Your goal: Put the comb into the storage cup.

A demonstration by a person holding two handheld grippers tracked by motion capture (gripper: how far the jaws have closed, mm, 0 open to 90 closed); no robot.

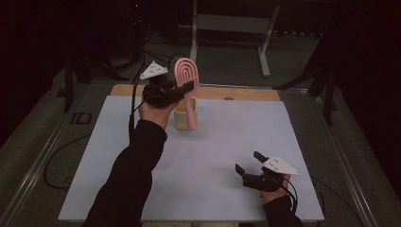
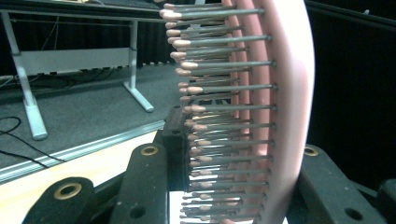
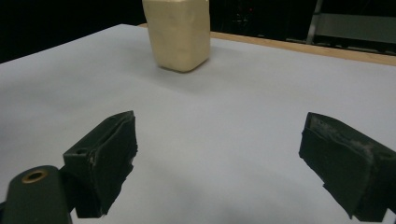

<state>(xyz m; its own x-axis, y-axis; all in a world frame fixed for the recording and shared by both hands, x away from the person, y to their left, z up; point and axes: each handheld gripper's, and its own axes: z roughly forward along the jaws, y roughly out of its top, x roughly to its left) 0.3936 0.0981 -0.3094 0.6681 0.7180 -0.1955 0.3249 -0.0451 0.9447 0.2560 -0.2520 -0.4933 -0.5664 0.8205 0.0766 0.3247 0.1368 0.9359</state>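
Pink hairbrush point(image 1: 184, 78) stands upright, clamped at its head in the closed jaws of the left gripper point(image 1: 182, 90), its handle reaching down into the cream holder point(image 1: 182, 120) at the far side of the white surface point(image 1: 213, 146). Right gripper point(image 1: 249, 163) rests low near the front right, jaws spread wide and holding nothing.

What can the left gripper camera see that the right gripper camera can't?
The left gripper view shows the pink brush up close, its bristles between the black jaws, plus a white frame on the floor behind. The right gripper view shows the cream cup standing on the table, with the open right gripper holding nothing. Both show the table's wooden edge.
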